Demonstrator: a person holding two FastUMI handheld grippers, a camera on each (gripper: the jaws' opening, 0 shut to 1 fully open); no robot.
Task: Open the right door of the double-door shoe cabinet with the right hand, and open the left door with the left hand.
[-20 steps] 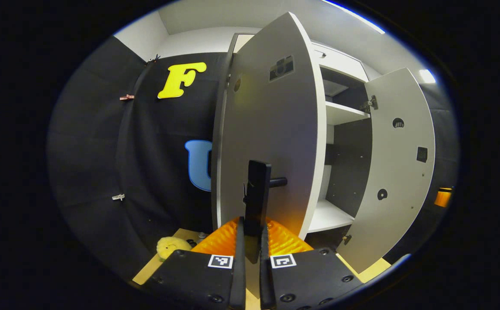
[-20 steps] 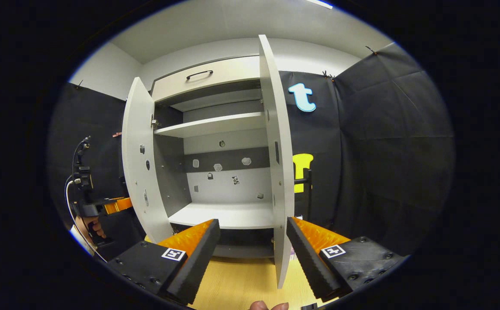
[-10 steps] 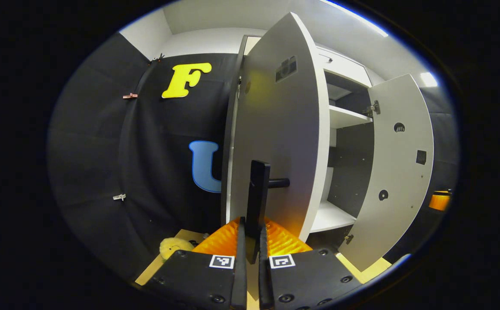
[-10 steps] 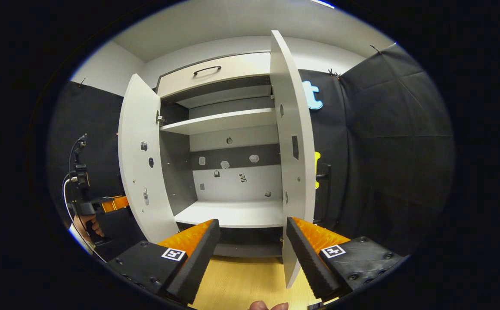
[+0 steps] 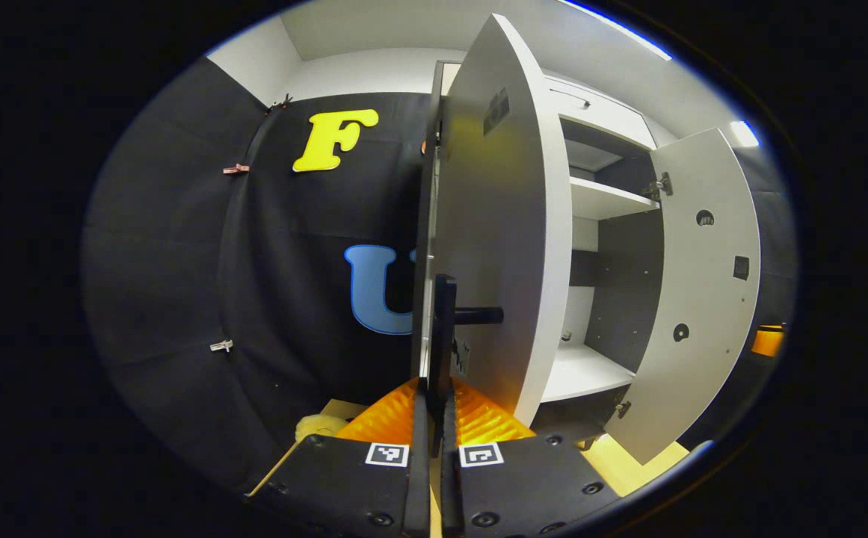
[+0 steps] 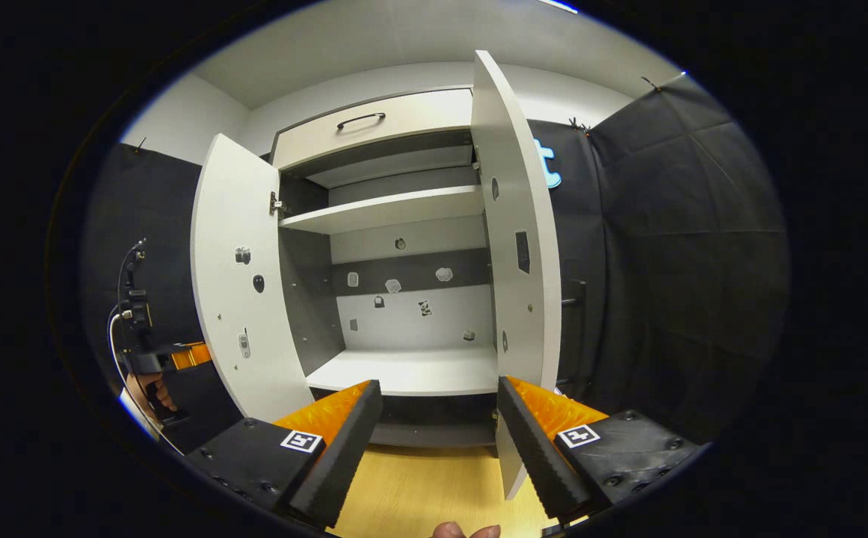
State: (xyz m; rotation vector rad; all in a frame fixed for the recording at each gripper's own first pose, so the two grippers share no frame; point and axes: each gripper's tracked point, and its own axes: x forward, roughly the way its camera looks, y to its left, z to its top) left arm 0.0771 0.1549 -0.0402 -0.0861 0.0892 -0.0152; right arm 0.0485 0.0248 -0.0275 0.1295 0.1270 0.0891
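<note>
- Left gripper view: the left gripper (image 5: 434, 418), bottom centre, has its fingers clamped on the black handle (image 5: 444, 336) of the left door (image 5: 497, 246), which stands swung wide at mid-frame.
- Right gripper view: the shoe cabinet (image 6: 396, 224) fills the centre, the right door (image 6: 516, 246) open just right of it; the right gripper (image 6: 437, 426), bottom centre, has its fingers spread apart, holding nothing.

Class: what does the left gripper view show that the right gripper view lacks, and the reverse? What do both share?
Left gripper view: left gripper shut on the black handle of the left door; a yellow plush toy. Right gripper view: right gripper open; the top drawer; a hand. Shared: left door and right door open, the upper shelf.
</note>
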